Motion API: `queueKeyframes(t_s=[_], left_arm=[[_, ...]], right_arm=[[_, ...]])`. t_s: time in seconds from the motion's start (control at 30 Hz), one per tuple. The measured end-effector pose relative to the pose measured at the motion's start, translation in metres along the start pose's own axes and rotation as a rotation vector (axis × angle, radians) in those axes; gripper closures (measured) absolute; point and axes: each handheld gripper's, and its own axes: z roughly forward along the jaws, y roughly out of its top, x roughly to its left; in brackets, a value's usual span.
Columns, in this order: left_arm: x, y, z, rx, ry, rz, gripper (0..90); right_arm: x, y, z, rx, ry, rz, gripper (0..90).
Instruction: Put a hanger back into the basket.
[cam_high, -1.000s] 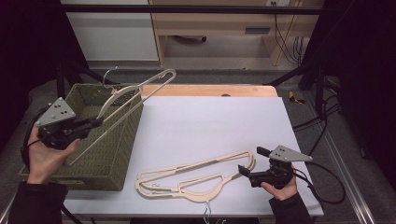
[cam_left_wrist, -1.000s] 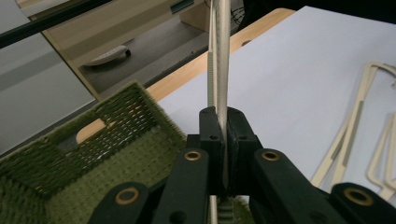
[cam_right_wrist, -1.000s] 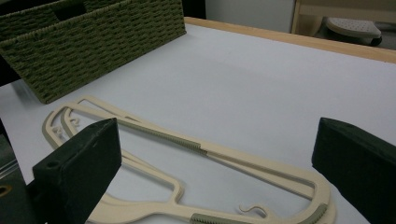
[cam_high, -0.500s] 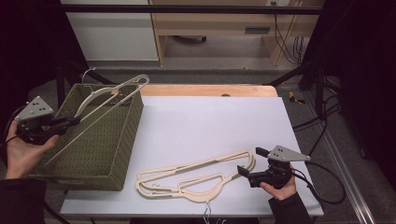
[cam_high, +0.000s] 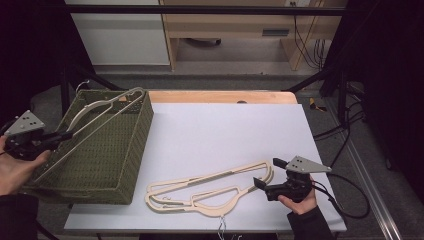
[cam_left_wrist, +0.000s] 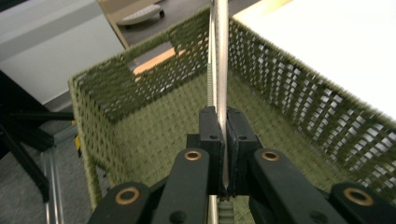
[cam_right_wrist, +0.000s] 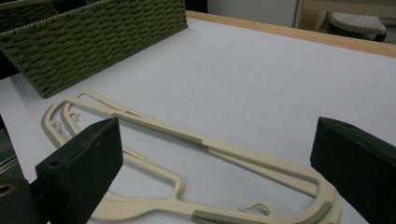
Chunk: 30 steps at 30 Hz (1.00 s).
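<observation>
My left gripper (cam_high: 64, 134) is shut on the bar of a cream clothes hanger (cam_high: 102, 107), holding it slanted over the green woven basket (cam_high: 131, 150) at the table's left edge. In the left gripper view the hanger bar (cam_left_wrist: 218, 56) runs straight up between the closed pads (cam_left_wrist: 211, 135), above the basket's inside. Two more cream hangers (cam_high: 210, 187) lie flat on the white table near the front. My right gripper (cam_high: 266, 173) rests open just to their right, its jaws wide apart with the hangers (cam_right_wrist: 210, 144) ahead of them on the table.
The white tabletop (cam_high: 225, 130) has a wooden strip along its far edge. A wooden shelf unit (cam_high: 235, 25) and cables stand on the floor beyond. A cable (cam_high: 345, 200) trails from the right gripper past the table's right edge.
My left gripper has carried the hanger leftward and lower, from over the basket's right wall to above its inside. The right gripper and the two hangers on the table have not moved.
</observation>
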Motion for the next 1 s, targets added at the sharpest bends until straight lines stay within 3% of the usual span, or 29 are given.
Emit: queueKeyframes(t_s=[0.17, 0.33, 0.47, 0.67, 0.73, 0.83, 1.0], left_arm=[[-0.004, -0.008, 0.011, 0.031, 0.021, 0.020, 86.6], [-0.010, -0.015, 0.026, 0.059, 0.012, 0.042, 86.5], [-0.013, -0.023, 0.036, 0.067, 0.010, 0.036, 86.5], [-0.018, -0.040, 0.051, 0.124, -0.021, 0.024, 86.4], [-0.020, -0.038, 0.051, 0.135, -0.031, 0.019, 86.3], [-0.024, -0.035, 0.053, 0.198, -0.048, 0.045, 85.4], [-0.030, -0.032, 0.059, 0.246, -0.080, 0.033, 82.8]], right_arm=[[0.000, 0.000, 0.001, 0.004, 0.000, -0.007, 2.9], [0.000, 0.000, 0.001, 0.001, 0.002, -0.006, 3.1], [0.000, 0.000, 0.001, 0.000, 0.004, -0.004, 3.2], [0.000, -0.001, 0.001, 0.006, 0.006, -0.011, 3.3], [0.000, -0.001, 0.002, 0.008, 0.007, -0.010, 3.3], [0.001, -0.001, 0.002, 0.009, 0.009, -0.008, 3.5], [0.001, -0.001, 0.002, 0.007, 0.013, -0.007, 3.8]])
